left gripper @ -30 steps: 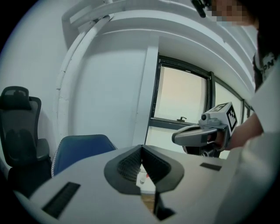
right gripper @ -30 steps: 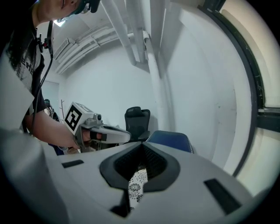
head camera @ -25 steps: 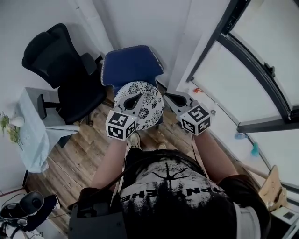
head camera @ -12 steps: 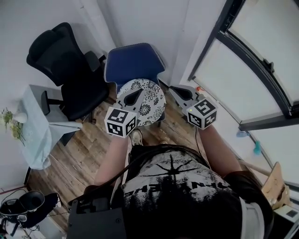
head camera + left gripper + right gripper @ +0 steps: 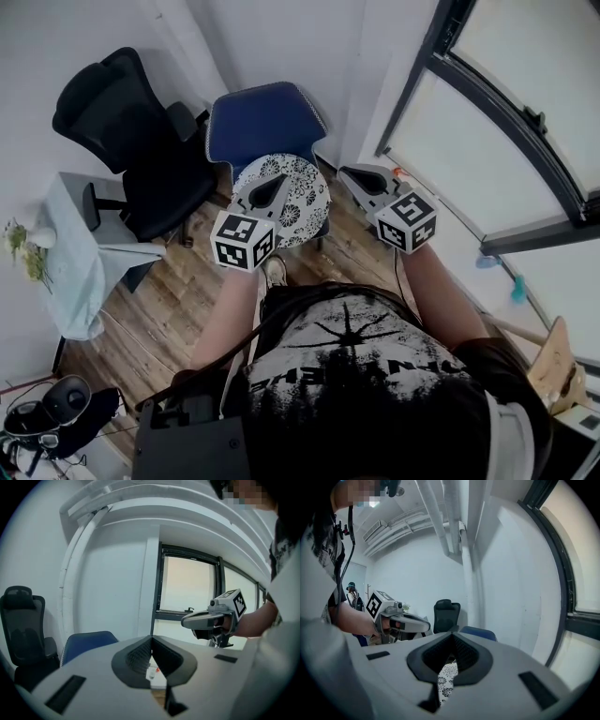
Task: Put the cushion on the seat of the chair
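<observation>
Head view: the patterned cushion (image 5: 302, 202) already lies on the seat of the blue chair (image 5: 267, 127), with the left gripper (image 5: 274, 186) over it and the right gripper (image 5: 352, 174) just beside. Left gripper view: jaws pressed together, nothing between. Right gripper view: jaws closed too, empty, cushion below. Placement looks done; next, simply draw clear.

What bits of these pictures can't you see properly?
- Seat of the blue chair: head view, mostly covered by the patterned cushion.
- Small red thing by the window: head view, too small.
- Wooden thing: head view, cut off by the right edge.
</observation>
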The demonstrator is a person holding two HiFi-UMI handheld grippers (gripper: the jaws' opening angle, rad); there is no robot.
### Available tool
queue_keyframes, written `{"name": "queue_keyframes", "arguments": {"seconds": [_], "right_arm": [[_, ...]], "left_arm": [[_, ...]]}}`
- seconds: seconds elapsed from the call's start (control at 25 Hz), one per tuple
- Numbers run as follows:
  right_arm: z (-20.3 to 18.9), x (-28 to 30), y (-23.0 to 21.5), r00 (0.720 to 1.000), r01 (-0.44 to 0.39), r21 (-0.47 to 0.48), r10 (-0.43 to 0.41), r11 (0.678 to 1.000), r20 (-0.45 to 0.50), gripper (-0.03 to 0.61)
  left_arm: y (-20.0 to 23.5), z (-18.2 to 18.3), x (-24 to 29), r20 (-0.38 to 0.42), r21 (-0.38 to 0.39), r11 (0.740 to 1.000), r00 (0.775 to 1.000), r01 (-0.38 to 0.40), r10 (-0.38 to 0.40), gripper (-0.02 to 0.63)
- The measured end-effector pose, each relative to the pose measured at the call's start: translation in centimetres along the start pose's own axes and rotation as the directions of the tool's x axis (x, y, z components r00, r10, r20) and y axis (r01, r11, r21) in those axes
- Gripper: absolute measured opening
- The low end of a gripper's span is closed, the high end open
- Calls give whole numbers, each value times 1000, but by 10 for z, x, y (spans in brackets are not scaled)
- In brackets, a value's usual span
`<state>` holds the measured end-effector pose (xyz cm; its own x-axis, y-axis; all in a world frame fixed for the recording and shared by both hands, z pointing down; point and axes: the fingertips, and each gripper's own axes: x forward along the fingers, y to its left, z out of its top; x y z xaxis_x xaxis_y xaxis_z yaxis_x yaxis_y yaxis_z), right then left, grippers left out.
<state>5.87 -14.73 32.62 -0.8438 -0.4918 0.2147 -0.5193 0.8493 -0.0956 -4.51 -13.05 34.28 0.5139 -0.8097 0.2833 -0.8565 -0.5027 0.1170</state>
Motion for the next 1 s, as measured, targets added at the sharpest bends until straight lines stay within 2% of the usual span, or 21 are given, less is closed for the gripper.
{"name": "queue_keyframes", "arguments": {"seconds": [0.24,1.0], "right_arm": [[0,-2,1,1000,-10,-6,10,1000,1,17],[-6,0,9,999,-34,-18,34,999,-4,17]], "left_arm": [[-3,3,-3,-3,32,999,1000,-11,11,15],[-8,-5,-6,-15,9,1000,1000,-13,13,15]]}}
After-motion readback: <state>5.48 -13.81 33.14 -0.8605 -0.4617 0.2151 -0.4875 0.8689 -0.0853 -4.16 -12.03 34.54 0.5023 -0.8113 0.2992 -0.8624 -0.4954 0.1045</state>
